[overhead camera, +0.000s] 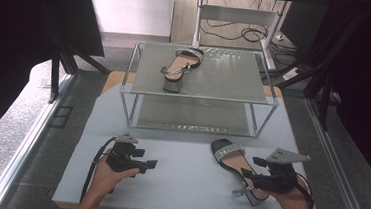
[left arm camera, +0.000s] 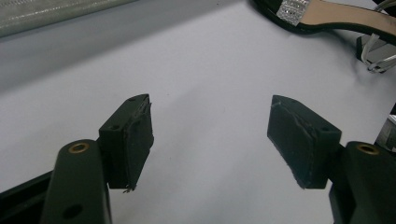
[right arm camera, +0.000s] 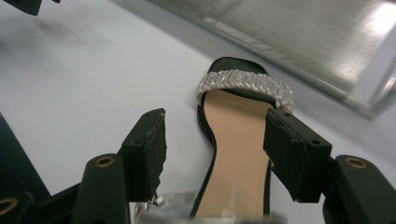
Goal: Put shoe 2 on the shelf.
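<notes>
black with a jewelled toe strap, the sandal (overhead camera: pixel 236 168) is seen lying flat on the grey table (overhead camera: pixel 177 184) at about four o'clock from the table's middle, its toe turned toward the shelf and its heel toward the person. the right gripper (overhead camera: pixel 249 173) is held over the heel end, at five o'clock in the high view. in the right gripper view the sandal (right arm camera: pixel 236 140) is framed between the two black pads, which stand spread apart and are not pressed on it; the tan insole and the sparkling strap are seen ahead at twelve o'clock, and the heel end is blurred at the bottom edge. the right gripper is released, with the shoe lying free beneath it.

the left gripper (overhead camera: pixel 151 164) is held at about seven o'clock, well apart from the sandal. its pads are seen wide apart with nothing but bare table between them, and the sandal (left arm camera: pixel 327 16) is caught at one o'clock in the left gripper view.

a second sandal (overhead camera: pixel 180 66) of the same kind is set on the top of the metal shelf (overhead camera: pixel 210 79) at twelve o'clock.
</notes>
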A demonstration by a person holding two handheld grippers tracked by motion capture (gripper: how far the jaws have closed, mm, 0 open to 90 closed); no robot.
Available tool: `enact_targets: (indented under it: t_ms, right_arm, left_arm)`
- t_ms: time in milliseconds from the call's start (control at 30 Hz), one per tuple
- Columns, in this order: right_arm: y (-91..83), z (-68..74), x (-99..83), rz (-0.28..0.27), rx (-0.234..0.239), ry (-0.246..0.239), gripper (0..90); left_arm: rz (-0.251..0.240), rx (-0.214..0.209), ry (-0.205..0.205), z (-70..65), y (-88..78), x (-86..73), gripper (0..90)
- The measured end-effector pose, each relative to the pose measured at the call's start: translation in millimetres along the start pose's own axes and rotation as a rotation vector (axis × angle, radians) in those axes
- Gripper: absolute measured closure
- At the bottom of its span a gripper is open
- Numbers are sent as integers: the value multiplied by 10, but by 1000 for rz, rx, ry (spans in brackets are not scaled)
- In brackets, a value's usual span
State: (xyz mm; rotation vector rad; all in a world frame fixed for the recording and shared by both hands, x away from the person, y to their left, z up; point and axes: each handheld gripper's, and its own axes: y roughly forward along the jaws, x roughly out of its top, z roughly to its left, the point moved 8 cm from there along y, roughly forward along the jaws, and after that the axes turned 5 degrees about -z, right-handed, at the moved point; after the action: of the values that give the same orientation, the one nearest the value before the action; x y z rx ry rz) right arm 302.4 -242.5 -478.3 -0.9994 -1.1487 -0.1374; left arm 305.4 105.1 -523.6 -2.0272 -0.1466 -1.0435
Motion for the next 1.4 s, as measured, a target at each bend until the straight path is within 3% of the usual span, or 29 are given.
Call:
enact_targets:
  t_ms: [167,400,500,700,933,1133,1400]
  right_arm:
    - [236,-51,-1,113,9,1,355]
    - [441,-117,-194,278,-46,-10,302]
    - [485,-130,-292,345,-63,8,284]
    - [506,-135,-310,379,-100,13,296]
    - [527,-172,-341,459,-157,-5,270]
    - [574,-185,-528,514,-95,73,302]
    - [597,-196,-556,542,-94,109,345]
  left_arm:
    - [13,-3,17,-36,5,-26,309]
    - [-2,-8,11,-22,-54,-24,307]
    - [0,-10,8,-16,-50,-32,307]
    - [4,-9,6,-7,-36,-47,306]
    - [-4,-10,0,1,-63,-48,306]
    - [1,-12,1,-5,-57,-53,305]
    - [13,-14,2,-17,-24,-75,305]
